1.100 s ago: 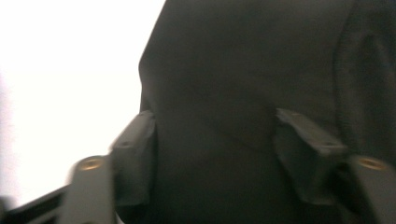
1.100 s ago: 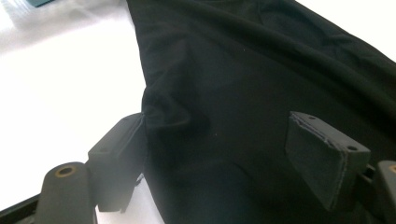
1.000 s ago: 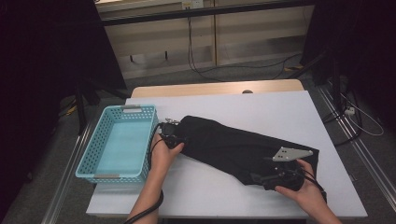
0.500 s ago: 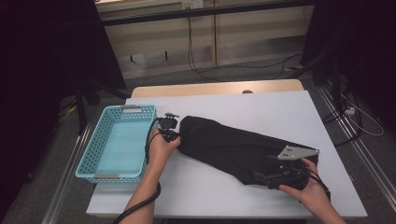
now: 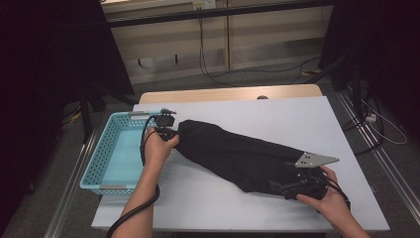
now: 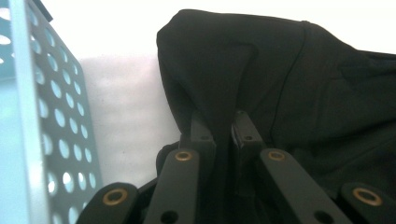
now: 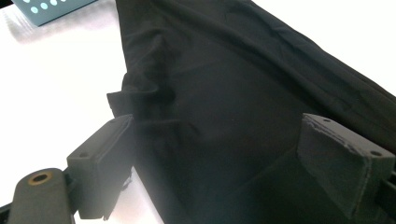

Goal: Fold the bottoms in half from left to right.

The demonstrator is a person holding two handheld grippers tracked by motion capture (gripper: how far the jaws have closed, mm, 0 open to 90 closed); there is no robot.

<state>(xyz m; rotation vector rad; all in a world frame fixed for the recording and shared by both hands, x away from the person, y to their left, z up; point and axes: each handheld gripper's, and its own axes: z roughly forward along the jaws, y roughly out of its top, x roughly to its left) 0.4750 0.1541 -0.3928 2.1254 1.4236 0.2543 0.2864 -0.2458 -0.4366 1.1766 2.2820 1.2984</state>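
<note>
High view — the black garment (image 5: 237, 156) lies diagonally across the white tabletop (image 5: 277, 116), from beside the blue basket (image 5: 106, 158) at the left edge toward the front right corner.

Left gripper view — left claw (image 6: 223, 128) is pinching a fold of the garment (image 6: 289, 84).

Right gripper view — right claw (image 7: 224, 158), jaws spread and just opening further, straddles the garment's (image 7: 224, 93) end; pads not pressing.

A long black cloth garment (image 5: 237, 157) lies slantwise across the white worktop (image 5: 277, 114), its far-left end just beside the light-blue perforated plastic basket (image 5: 106, 156) standing at the worktop's left edge.
</note>
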